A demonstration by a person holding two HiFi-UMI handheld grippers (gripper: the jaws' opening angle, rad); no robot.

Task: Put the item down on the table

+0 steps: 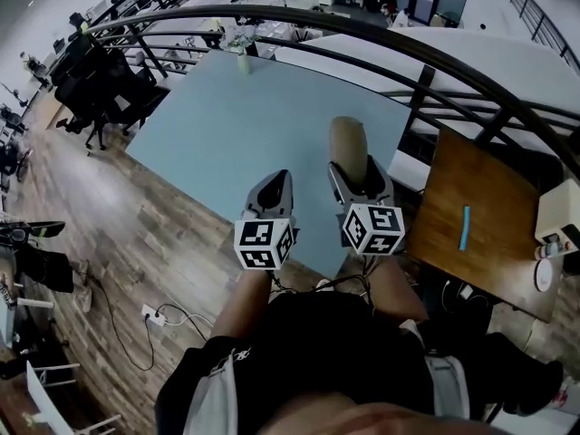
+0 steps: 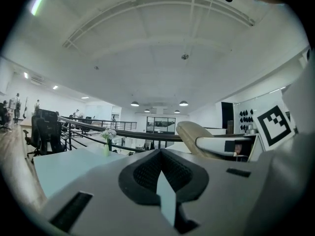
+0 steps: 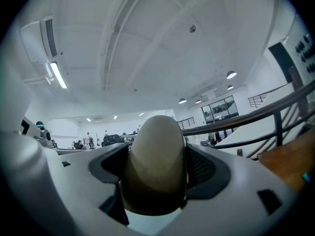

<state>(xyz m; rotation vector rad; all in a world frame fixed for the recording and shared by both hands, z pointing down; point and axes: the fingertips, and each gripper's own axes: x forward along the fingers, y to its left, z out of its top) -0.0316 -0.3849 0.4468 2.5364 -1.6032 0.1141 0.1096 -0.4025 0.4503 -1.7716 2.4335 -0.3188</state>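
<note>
Gripping a tan rounded item [image 3: 156, 161] in the right gripper [image 1: 355, 172], clear of the blue table [image 1: 254, 125]
Clamping it across the middle, leaving the top poking out past the pads; judging it smooth, stiff and light, likely rolling once released, so needing a low, gentle set-down. Seeing the left gripper [image 1: 275, 188] with jaws together, nothing between. Looking at a flat, wide tabletop, a railing [image 1: 381, 30] curving behind it and a wooden desk [image 1: 471, 207] at right

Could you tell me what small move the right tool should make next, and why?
Probably lower the right tool toward the light blue table: its jaws are shut on the tan item, which appears held in the air over the tabletop rather than resting on it. The left tool is shut and empty.
</note>
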